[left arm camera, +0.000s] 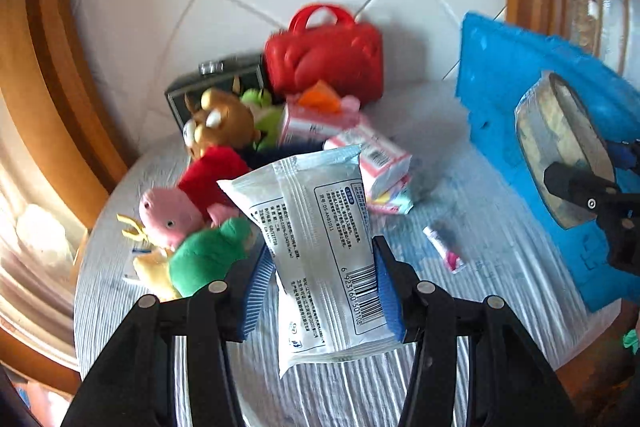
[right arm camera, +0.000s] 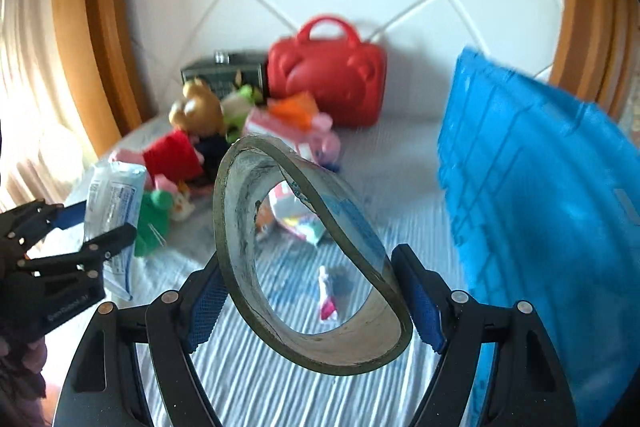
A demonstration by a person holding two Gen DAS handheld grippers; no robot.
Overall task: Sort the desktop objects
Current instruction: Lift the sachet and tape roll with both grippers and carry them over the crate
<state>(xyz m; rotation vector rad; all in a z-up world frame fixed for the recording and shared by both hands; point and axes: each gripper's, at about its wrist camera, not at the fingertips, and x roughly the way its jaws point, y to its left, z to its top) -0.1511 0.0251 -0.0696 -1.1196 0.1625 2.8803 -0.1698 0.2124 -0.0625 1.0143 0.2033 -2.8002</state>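
Bright daylight floods in from the left of both frames, washing out that edge. Fisheye bending curves the borders, corners go black, and motion blur smears the blue crate (right arm camera: pixel 540 187) at right.

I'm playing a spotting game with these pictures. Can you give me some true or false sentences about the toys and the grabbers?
1. The left gripper holds a white packet. True.
2. The right gripper holds a green plush toy. False: it holds a roll of tape; the green plush lies on the table.
3. The red bag stands at the back by the tiled wall. True.
4. The blue bin is left of the toys. False: it is on the right.
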